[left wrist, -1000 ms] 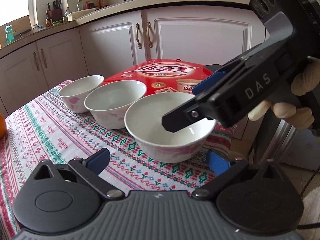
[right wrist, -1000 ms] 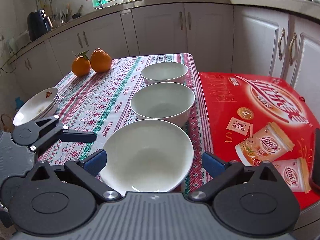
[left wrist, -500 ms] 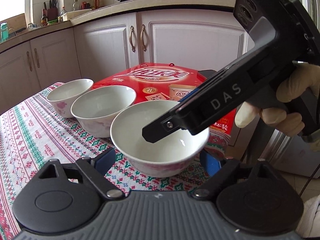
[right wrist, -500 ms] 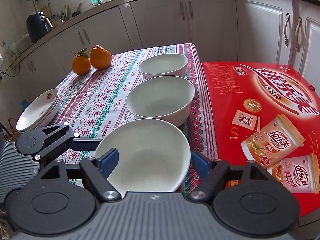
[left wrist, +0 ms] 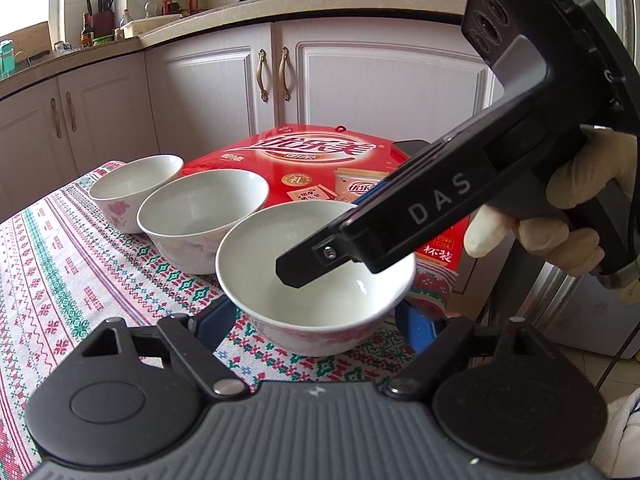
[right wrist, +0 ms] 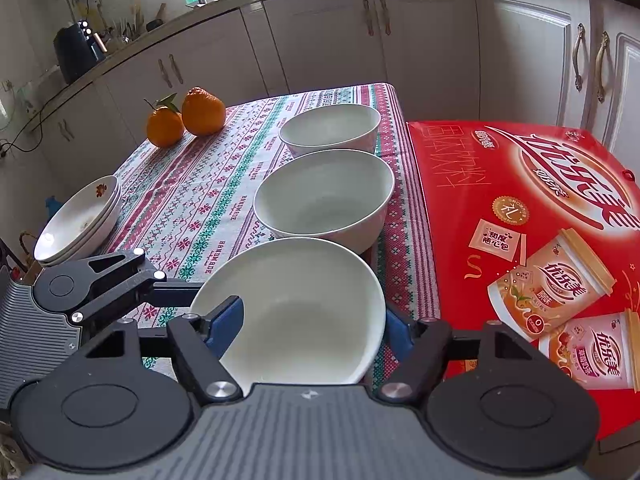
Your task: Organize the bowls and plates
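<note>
- I have both tongs around the near bowl (left wrist: 316, 280), low in the middle of each frame; it sits on the worktop (left wrist: 60, 264).
- My left tongs (left wrist: 316, 316) stand spread, one blue pad on each side of the bowl's base; I cannot tell if they touch it.
- My right tongs (right wrist: 312, 328) are spread too, the left pad at the bowl's rim and the right pad just outside it, not yet clamped, as I judge.
- Two more bowls, the mid bowl (right wrist: 324, 196) and the far bowl (right wrist: 330, 128), stand in a row behind, each apart, none nested.
- A plate stack (right wrist: 80, 220) sits at the left edge of the right view, so plates look sorted.
- Left to do, I reckon: stack all three bowls.
</note>
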Action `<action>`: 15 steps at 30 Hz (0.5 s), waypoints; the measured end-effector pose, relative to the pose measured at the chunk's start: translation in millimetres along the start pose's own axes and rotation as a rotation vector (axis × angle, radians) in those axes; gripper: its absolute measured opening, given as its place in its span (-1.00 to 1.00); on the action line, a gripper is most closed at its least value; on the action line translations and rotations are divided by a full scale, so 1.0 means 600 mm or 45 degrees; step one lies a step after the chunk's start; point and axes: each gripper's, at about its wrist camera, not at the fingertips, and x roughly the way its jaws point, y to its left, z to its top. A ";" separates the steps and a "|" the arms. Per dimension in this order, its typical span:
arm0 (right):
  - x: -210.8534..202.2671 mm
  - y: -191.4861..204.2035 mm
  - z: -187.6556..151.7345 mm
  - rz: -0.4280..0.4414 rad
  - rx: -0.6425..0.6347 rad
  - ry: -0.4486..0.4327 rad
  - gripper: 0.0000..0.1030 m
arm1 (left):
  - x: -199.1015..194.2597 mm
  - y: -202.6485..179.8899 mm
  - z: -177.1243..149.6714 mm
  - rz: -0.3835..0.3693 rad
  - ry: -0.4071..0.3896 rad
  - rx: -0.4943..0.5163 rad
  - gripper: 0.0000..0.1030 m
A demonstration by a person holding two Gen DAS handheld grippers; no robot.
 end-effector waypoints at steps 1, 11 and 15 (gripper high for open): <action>0.000 0.001 0.000 -0.001 0.000 -0.001 0.51 | 0.000 0.000 0.000 0.000 0.000 -0.001 0.67; -0.007 0.015 0.003 0.016 -0.009 -0.009 0.52 | -0.009 0.004 -0.003 0.006 0.014 -0.019 0.67; -0.006 0.030 0.004 0.040 -0.021 -0.004 0.52 | -0.024 0.009 -0.008 0.016 0.023 -0.031 0.67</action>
